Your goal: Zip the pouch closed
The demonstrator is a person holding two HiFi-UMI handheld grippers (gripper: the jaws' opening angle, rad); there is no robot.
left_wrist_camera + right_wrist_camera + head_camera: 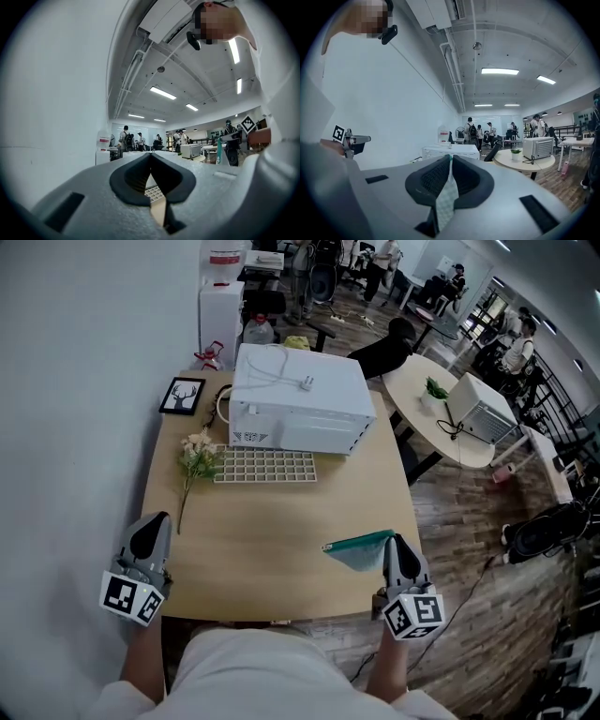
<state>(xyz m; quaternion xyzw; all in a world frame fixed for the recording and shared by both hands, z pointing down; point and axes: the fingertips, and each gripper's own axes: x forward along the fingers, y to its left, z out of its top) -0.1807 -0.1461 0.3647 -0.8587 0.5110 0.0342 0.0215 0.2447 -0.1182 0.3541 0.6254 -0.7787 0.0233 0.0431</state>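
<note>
The teal pouch (360,550) hangs in the air over the wooden table's (281,540) front right corner, with my right gripper (397,557) shut on its near end. In the right gripper view, pale mesh fabric of the pouch (445,199) is pinched between the dark pads (465,180), whose tips (450,157) meet. My left gripper (151,532) is at the table's front left corner, well apart from the pouch. It is shut with nothing in it: its jaws (150,155) meet at the tip. The left gripper view shows the pouch (219,153) far right.
A white box-shaped appliance (300,397) stands at the back of the table, with a white grid tray (265,466) in front of it. A flower sprig (196,463) and a framed deer picture (182,396) lie at the left. A round table (424,414) stands to the right.
</note>
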